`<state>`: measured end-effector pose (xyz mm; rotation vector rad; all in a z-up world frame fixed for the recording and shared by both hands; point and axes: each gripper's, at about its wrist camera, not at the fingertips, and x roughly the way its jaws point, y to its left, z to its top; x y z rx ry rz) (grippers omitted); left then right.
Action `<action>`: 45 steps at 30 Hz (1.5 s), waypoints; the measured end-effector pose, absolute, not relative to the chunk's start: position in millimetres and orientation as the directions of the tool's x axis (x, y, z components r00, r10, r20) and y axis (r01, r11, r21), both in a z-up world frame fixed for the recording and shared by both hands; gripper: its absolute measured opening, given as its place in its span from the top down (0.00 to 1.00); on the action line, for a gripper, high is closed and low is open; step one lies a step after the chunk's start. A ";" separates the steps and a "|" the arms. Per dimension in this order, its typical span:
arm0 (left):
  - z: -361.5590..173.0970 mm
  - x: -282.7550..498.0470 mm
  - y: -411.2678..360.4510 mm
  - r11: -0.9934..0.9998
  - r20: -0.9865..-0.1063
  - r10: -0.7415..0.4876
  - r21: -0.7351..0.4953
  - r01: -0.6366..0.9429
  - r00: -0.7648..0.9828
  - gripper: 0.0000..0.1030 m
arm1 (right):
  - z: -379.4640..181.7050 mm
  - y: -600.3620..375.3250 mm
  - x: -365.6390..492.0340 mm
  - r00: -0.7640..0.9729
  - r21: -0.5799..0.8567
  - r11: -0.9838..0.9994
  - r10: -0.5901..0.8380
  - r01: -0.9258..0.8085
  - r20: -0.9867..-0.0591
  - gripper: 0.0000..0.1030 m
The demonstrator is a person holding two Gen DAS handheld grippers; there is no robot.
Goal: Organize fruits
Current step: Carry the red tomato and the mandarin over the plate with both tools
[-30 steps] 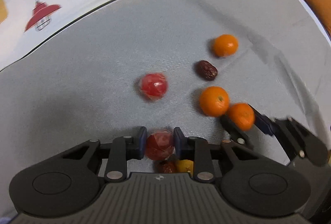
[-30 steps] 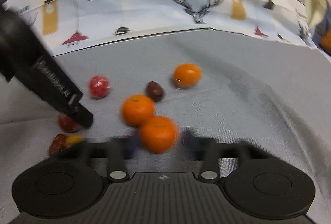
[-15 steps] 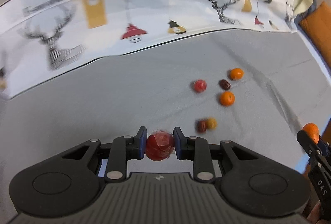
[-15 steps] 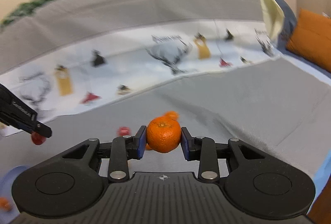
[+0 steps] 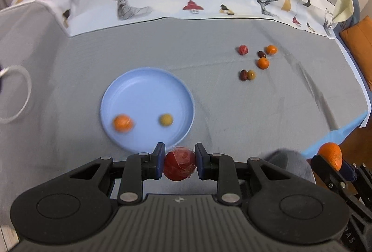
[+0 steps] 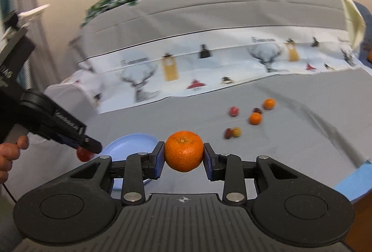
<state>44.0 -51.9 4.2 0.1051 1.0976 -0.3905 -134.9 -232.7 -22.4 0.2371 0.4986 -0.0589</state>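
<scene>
Both grippers have swung left since the earlier frames, bringing the blue plate into view. The red fruit sits clamped between the blue pads of the left gripper, jaws narrowed onto its widest part, just short of the plate's near rim. It shows a crinkled, glossy skin, possibly a wrapper; expect a slippery, yielding surface, so hold it across the middle with light pressure. The mandarin is held the same way by the right gripper, jaws closed on its sides, stem up. It is light, with a soft, pebbled rind that grips well but bruises if squeezed. On the plate lie one orange fruit and one yellow-green fruit. Six loose fruits remain far right on the grey cloth.
</scene>
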 end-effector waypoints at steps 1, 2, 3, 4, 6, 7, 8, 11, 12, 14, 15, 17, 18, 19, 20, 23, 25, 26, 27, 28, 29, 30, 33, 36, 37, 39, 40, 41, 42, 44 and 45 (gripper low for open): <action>5.7 38.9 -45.5 0.929 -0.881 -0.255 -0.110 0.352 0.399 0.71 | -21.2 -226.1 -138.5 0.879 0.202 0.974 0.007 0.102 -0.476 0.66; 7.1 34.0 -39.8 0.932 -0.879 -0.252 -0.108 0.346 0.404 0.71 | -21.0 -221.1 -141.1 0.880 0.197 0.976 0.015 0.090 -0.475 0.66; 8.9 29.0 -34.3 0.934 -0.877 -0.250 -0.107 0.340 0.410 0.71 | -20.6 -216.9 -143.7 0.880 0.191 0.978 0.019 0.082 -0.475 0.66; 10.2 25.1 -30.3 0.935 -0.875 -0.250 -0.106 0.338 0.416 0.71 | -19.8 -212.3 -146.7 0.881 0.183 0.980 0.019 0.077 -0.473 0.66; 13.5 17.5 -22.8 0.937 -0.867 -0.252 -0.107 0.332 0.430 0.71 | -18.1 -205.1 -152.0 0.885 0.166 0.984 0.021 0.064 -0.466 0.66; 14.9 14.4 -19.7 0.938 -0.864 -0.252 -0.107 0.329 0.437 0.71 | -17.3 -201.9 -153.3 0.886 0.158 0.986 0.022 0.059 -0.464 0.66; 16.2 11.7 -15.8 0.939 -0.861 -0.253 -0.109 0.325 0.441 0.71 | -16.6 -198.7 -154.3 0.886 0.150 0.987 0.025 0.050 -0.462 0.66; 17.0 2.1 -6.8 0.943 -0.860 -0.253 -0.117 0.312 0.444 0.71 | -14.9 -190.1 -156.4 0.891 0.131 0.991 0.035 0.028 -0.453 0.66; 17.1 0.5 -4.9 0.943 -0.860 -0.252 -0.116 0.311 0.443 0.71 | -15.2 -187.3 -157.7 0.892 0.128 0.992 0.039 0.022 -0.451 0.66; 15.8 -5.0 0.3 0.945 -0.860 -0.246 -0.111 0.307 0.446 0.71 | -17.3 -183.0 -158.3 0.890 0.130 0.991 0.048 0.013 -0.454 0.66; 14.9 -7.8 2.8 0.946 -0.861 -0.243 -0.109 0.306 0.447 0.71 | -18.5 -181.2 -158.4 0.887 0.132 0.991 0.053 0.008 -0.458 0.66; 12.7 -11.5 7.5 0.948 -0.863 -0.239 -0.109 0.299 0.444 0.71 | -20.1 -177.9 -157.3 0.883 0.134 0.991 0.062 0.001 -0.465 0.66; 11.8 -12.8 10.2 0.949 -0.864 -0.239 -0.111 0.296 0.443 0.71 | -20.0 -176.7 -156.8 0.882 0.135 0.991 0.066 -0.002 -0.467 0.66; 11.0 -13.2 13.3 0.949 -0.864 -0.241 -0.114 0.293 0.442 0.71 | -20.3 -175.3 -156.9 0.882 0.134 0.991 0.068 -0.005 -0.467 0.66; 10.4 -14.3 15.7 0.950 -0.864 -0.240 -0.117 0.289 0.442 0.71 | -20.2 -173.2 -156.0 0.882 0.133 0.991 0.070 -0.008 -0.467 0.66; 8.9 -16.3 21.5 0.954 -0.863 -0.238 -0.121 0.274 0.446 0.71 | -20.1 -168.5 -153.3 0.878 0.125 0.992 0.081 -0.024 -0.472 0.66; 8.0 -16.6 26.8 0.956 -0.862 -0.238 -0.127 0.264 0.448 0.71 | -19.8 -164.4 -150.8 0.875 0.116 0.993 0.087 -0.036 -0.476 0.66; 8.0 -16.0 28.9 0.957 -0.861 -0.238 -0.129 0.260 0.449 0.71 | -19.6 -163.1 -149.6 0.874 0.113 0.993 0.091 -0.041 -0.477 0.66; 8.1 -15.6 30.9 0.958 -0.861 -0.237 -0.130 0.256 0.450 0.71 | -19.3 -161.8 -148.0 0.874 0.110 0.993 0.095 -0.047 -0.478 0.66; 8.0 -14.7 33.2 0.959 -0.861 -0.236 -0.131 0.252 0.451 0.71 | -19.3 -160.2 -146.1 0.873 0.108 0.993 0.098 -0.052 -0.478 0.66; 7.8 -13.8 34.3 0.959 -0.861 -0.235 -0.131 0.249 0.451 0.71 | -19.7 -158.7 -144.6 0.872 0.106 0.993 0.100 -0.056 -0.478 0.66; 7.9 -12.1 35.7 0.960 -0.862 -0.234 -0.132 0.246 0.451 0.71 | -20.5 -157.1 -141.8 0.870 0.103 0.993 0.102 -0.059 -0.483 0.66; 8.8 -6.5 40.3 0.962 -0.857 -0.237 -0.141 0.234 0.458 0.71 | -22.2 -153.9 -133.7 0.861 0.098 0.993 0.108 -0.068 -0.497 0.66; 9.4 0.8 43.0 0.962 -0.850 -0.242 -0.150 0.226 0.467 0.71 | -21.6 -149.5 -124.4 0.861 0.091 0.993 0.109 -0.073 -0.497 0.66; 8.9 4.0 44.1 0.963 -0.850 -0.243 -0.153 0.223 0.467 0.71 | -22.4 -148.0 -121.5 0.861 0.092 0.993 0.111 -0.074 -0.497 0.66; 7.1 10.9 45.0 0.963 -0.853 -0.244 -0.158 0.218 0.462 0.71 | -25.5 -144.8 -113.5 0.854 0.092 0.993 0.116 -0.080 -0.507 0.66; 5.8 14.3 45.8 0.963 -0.854 -0.244 -0.160 0.215 0.460 0.71 | -27.7 -143.5 -109.8 0.850 0.093 0.992 0.119 -0.083 -0.513 0.66; 4.2 18.9 46.4 0.964 -0.855 -0.243 -0.161 0.212 0.457 0.71 | -29.6 -142.0 -105.7 0.845 0.094 0.992 0.123 -0.087 -0.520 0.66; 2.5 23.7 46.9 0.965 -0.857 -0.241 -0.161 0.208 0.455 0.71 | -31.6 -140.6 -101.1 0.840 0.094 0.991 0.128 -0.092 -0.527 0.66; -0.7 33.7 45.8 0.965 -0.858 -0.239 -0.159 0.207 0.454 0.71 | -37.1 -137.8 -89.8 0.828 0.095 0.990 0.139 -0.104 -0.543 0.66; -2.8 39.4 45.3 0.967 -0.860 -0.234 -0.158 0.200 0.453 0.71 | -40.6 -136.6 -83.7 0.822 0.101 0.989 0.143 -0.105 -0.551 0.66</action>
